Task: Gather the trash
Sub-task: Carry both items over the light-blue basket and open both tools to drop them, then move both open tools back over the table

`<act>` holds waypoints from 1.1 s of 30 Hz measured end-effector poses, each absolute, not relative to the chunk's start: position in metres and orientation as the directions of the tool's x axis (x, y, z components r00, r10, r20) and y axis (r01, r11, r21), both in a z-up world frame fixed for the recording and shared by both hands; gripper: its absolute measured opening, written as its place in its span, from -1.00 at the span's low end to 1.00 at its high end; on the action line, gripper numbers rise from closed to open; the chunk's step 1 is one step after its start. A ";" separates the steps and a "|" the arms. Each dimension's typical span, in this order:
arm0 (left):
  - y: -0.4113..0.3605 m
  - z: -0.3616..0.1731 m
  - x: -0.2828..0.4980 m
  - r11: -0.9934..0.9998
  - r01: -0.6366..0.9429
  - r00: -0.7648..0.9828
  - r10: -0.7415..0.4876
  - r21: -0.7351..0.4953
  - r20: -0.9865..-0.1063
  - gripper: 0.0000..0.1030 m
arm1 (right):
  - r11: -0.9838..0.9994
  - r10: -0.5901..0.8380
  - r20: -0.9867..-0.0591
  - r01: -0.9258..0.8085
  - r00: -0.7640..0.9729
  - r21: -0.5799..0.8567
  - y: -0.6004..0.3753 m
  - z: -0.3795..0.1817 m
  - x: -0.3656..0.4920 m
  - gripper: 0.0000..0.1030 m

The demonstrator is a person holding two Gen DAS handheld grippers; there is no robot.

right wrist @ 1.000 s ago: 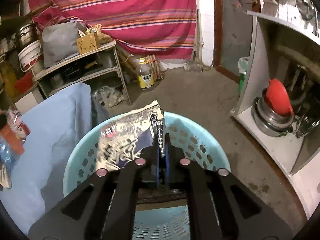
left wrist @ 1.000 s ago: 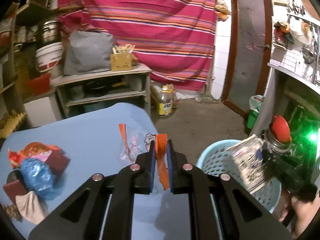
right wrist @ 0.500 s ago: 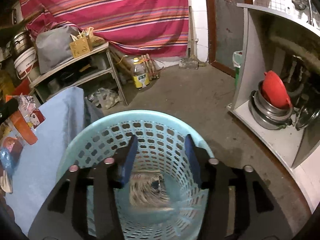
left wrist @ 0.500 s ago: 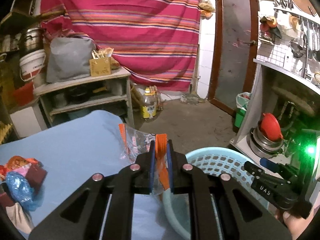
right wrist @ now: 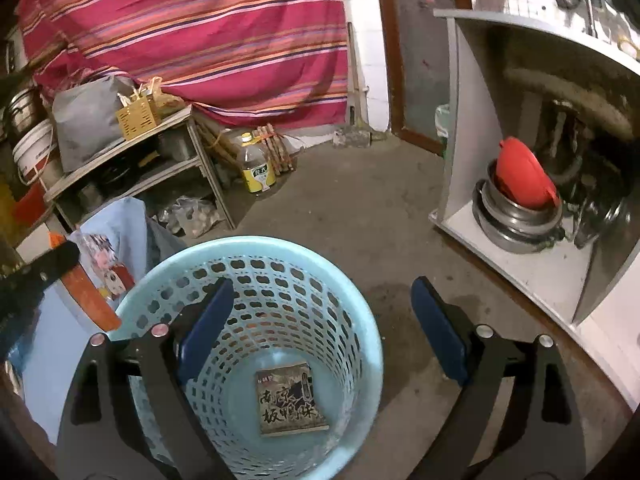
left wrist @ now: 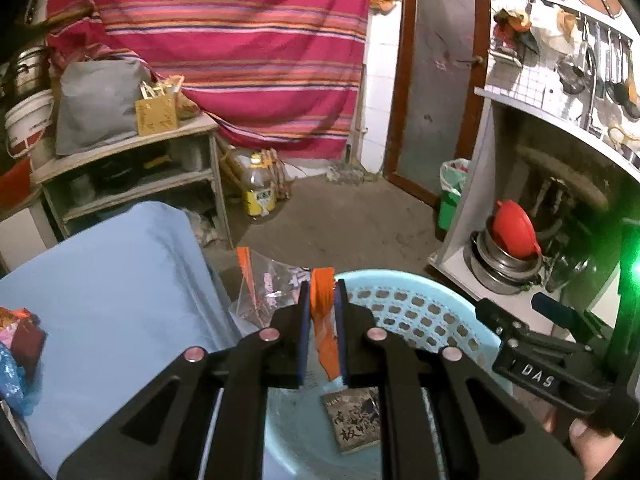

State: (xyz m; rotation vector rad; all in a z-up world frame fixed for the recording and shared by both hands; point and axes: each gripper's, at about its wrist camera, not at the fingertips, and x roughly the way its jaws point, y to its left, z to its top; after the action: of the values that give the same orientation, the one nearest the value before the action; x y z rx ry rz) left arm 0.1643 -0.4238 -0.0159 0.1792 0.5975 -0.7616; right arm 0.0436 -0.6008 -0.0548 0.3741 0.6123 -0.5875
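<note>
Above the blue basket (right wrist: 352,300) holding a printed packet (right wrist: 290,400), left tongs (left wrist: 322,300) clamp an orange-edged wrapper (left wrist: 323,320); right tongs (right wrist: 320,320), just opening, gape empty.

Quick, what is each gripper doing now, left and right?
Left gripper: shut on the orange-edged clear wrapper.
Right gripper: open, nothing between its jaws, which have just been opening, above the blue basket.
</note>
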 end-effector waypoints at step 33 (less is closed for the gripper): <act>-0.265 -0.005 0.175 0.877 0.478 0.752 -0.377 0.052 -0.541 0.79 | 0.835 -0.421 -0.564 0.546 0.711 0.065 -0.513 -0.026 0.077 0.92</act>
State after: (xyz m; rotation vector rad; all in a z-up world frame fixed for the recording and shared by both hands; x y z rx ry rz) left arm 0.1753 -0.2655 -0.0050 0.1920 0.5475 -0.4700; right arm 0.0774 -0.5133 -0.0265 0.2350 0.5644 -0.5417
